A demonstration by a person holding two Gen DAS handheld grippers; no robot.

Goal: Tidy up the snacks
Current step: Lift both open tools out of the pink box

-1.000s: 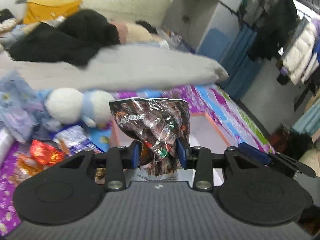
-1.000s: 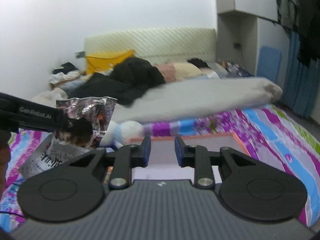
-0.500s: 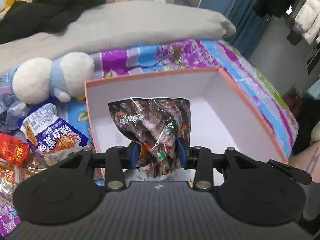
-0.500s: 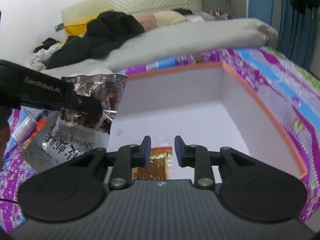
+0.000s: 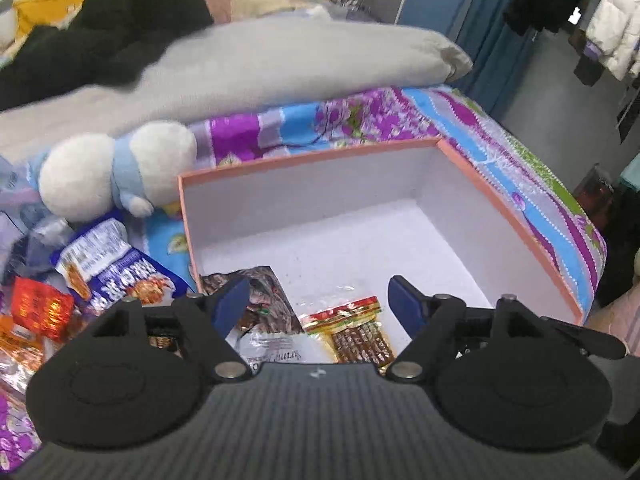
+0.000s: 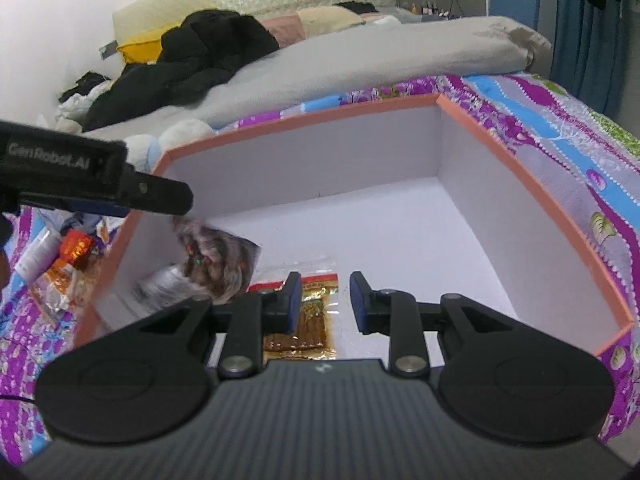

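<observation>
A shallow box (image 5: pixel 308 160) with an orange rim and white inside sits on a bright floral bedsheet (image 5: pixel 500 148); both grippers hang over its near edge.

Left gripper (image 5: pixel 316 304): its jaws have just been opening and now stand wide apart, with nothing pressed between the blue pads. The dark shrimp snack bag (image 5: pixel 264 300) lies loose on the box floor at about 8 o'clock in the left wrist view, partly behind the left finger. In the right wrist view the same bag (image 6: pixel 216 256) looks blurred, beneath the tip of the left gripper reaching in from 9 o'clock.

Right gripper (image 6: pixel 325 300): jaws narrowly parted, gripping nothing. A flat red-and-gold snack packet (image 6: pixel 308 312) lies on the box floor below and just behind its left finger, beside the dark bag; the pads do not close on it.

Outside the box, at 9 o'clock in the left wrist view: a blue-and-white snack bag (image 5: pixel 108 268), a small red packet (image 5: pixel 40 308) and a white and pale blue plush toy (image 5: pixel 112 172). Toward 12 o'clock, a grey duvet (image 5: pixel 280 64) and dark clothes (image 5: pixel 100 36) lie across the bed.
</observation>
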